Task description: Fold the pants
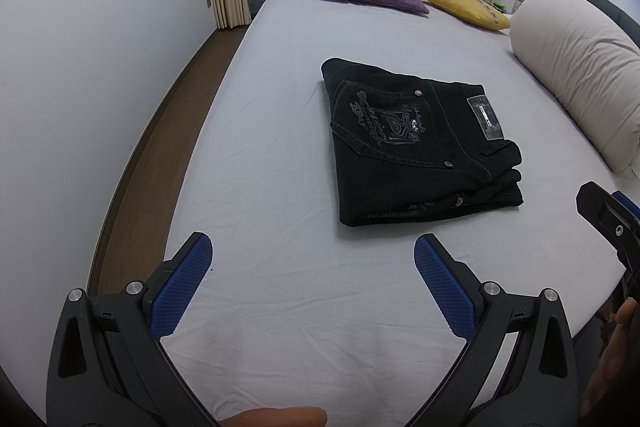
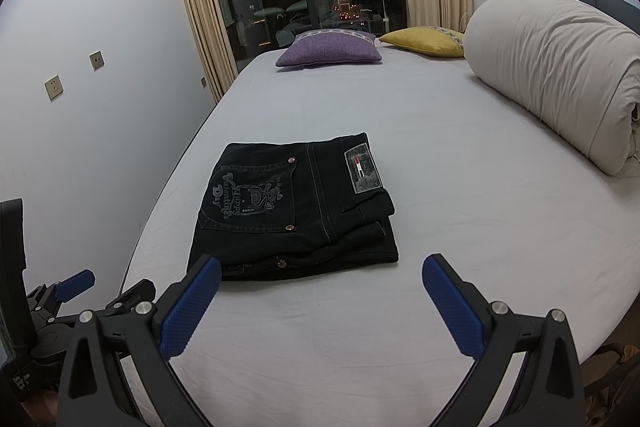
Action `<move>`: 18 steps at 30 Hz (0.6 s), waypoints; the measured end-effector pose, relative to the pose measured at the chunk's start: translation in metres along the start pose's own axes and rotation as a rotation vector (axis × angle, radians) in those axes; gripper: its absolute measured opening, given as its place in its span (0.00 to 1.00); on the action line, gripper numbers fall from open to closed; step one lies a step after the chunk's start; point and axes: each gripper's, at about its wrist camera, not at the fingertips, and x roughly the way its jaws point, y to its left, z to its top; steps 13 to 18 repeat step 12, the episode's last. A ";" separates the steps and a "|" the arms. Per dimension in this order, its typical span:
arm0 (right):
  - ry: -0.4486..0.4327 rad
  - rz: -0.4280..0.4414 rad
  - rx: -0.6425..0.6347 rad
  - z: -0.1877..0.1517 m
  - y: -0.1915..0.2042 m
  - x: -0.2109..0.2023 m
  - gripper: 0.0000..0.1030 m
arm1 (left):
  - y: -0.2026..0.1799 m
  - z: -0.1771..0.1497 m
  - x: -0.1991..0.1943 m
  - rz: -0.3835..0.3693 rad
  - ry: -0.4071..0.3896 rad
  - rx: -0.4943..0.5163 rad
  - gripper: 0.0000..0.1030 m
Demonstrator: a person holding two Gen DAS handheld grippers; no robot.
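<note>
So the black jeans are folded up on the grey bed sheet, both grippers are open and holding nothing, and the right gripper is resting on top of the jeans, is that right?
Not quite. The right gripper is not on the folded black jeans; it is short of their near edge, apart from them, as the right wrist view shows. The rest holds: the jeans lie folded on the grey bed sheet, and both it and the left gripper are open and empty.

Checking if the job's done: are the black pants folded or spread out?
Folded: the black pants lie as a compact stacked rectangle on the bed, layers showing at the near edge.

Matt black denim pants [image 1: 416,143] (stitched seams)
</note>
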 end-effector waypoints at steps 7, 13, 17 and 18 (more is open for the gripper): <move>0.001 0.002 0.001 0.000 0.001 -0.001 1.00 | 0.000 -0.002 0.000 -0.003 0.004 0.001 1.00; 0.001 0.001 0.004 -0.002 0.001 -0.001 1.00 | 0.000 -0.004 0.000 -0.005 -0.001 0.007 1.00; 0.001 0.001 0.004 -0.002 0.001 -0.001 1.00 | 0.000 -0.004 0.000 -0.005 -0.001 0.007 1.00; 0.001 0.001 0.004 -0.002 0.001 -0.001 1.00 | 0.000 -0.004 0.000 -0.005 -0.001 0.007 1.00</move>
